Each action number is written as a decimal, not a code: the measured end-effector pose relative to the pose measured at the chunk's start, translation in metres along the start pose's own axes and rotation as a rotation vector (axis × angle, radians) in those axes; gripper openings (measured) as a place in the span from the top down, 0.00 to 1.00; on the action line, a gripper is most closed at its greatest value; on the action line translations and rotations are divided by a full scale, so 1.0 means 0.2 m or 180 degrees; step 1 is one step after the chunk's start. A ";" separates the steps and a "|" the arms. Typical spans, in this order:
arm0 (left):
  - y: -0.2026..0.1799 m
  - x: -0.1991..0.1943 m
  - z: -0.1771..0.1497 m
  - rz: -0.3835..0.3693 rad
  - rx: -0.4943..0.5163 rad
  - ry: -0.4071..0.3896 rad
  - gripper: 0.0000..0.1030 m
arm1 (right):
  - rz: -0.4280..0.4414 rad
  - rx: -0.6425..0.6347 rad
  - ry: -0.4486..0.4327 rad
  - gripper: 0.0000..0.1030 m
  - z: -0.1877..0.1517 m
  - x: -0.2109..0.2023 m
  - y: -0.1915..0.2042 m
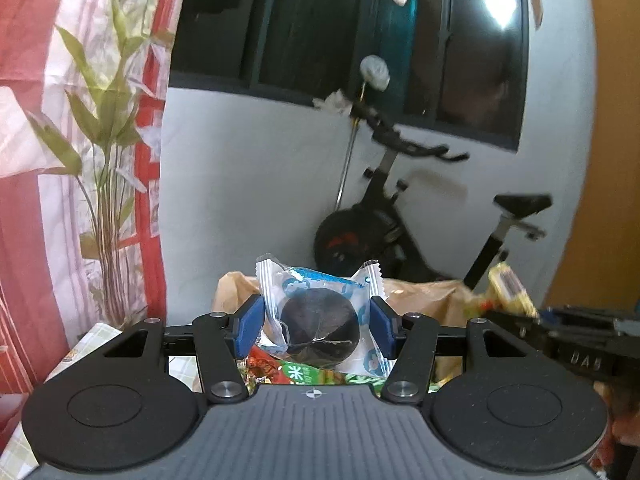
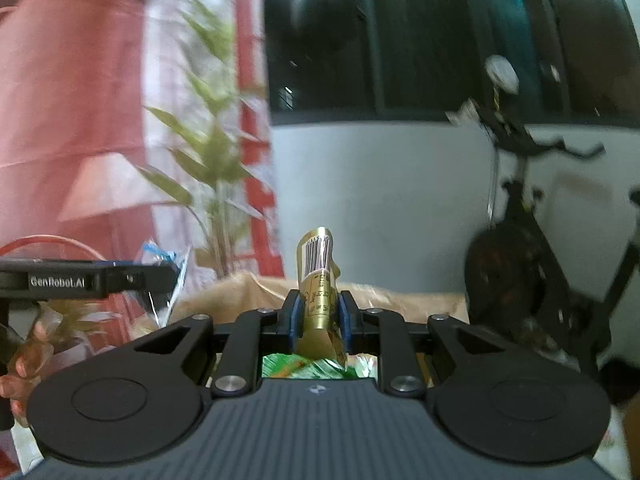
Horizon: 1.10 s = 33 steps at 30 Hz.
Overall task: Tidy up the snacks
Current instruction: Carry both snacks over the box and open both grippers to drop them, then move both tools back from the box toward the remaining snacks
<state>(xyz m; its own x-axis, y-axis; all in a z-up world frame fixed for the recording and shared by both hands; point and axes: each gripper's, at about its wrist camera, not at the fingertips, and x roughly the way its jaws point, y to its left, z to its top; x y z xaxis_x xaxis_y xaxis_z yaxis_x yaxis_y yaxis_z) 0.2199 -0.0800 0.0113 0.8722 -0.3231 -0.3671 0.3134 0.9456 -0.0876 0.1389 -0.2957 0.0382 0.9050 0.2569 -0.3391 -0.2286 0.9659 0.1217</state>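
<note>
Left gripper pinching cake packet, right gripper pinching gold wrapper

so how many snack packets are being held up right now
2: a clear-wrapped dark round cake in the left gripper, a gold packet in the right gripper. More packets lie partly hidden below.

A white wall fills the middle of the room. Above it runs a dark window with a dark frame, and a bright light reflects in its glass at the upper right. A black exercise bike stands against the wall, below the window's right part. At the left hangs a red and white curtain, and a tall leafy plant stands in front of it. At the far right edge shows an orange-brown surface, perhaps a door.
</note>
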 end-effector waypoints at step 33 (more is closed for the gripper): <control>0.33 -0.39 -0.42 0.0319 -0.0186 0.0081 0.17 | 0.0160 -0.0306 -0.0162 0.40 -0.49 -0.41 -0.06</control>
<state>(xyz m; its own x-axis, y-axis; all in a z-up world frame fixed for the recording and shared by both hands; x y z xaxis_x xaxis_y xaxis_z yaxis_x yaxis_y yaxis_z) 0.1403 0.0114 -0.0436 0.8880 -0.2264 -0.4002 0.2020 0.9740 -0.1027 0.0321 -0.3243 -0.0272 0.9080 0.3056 -0.2866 -0.3054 0.9511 0.0465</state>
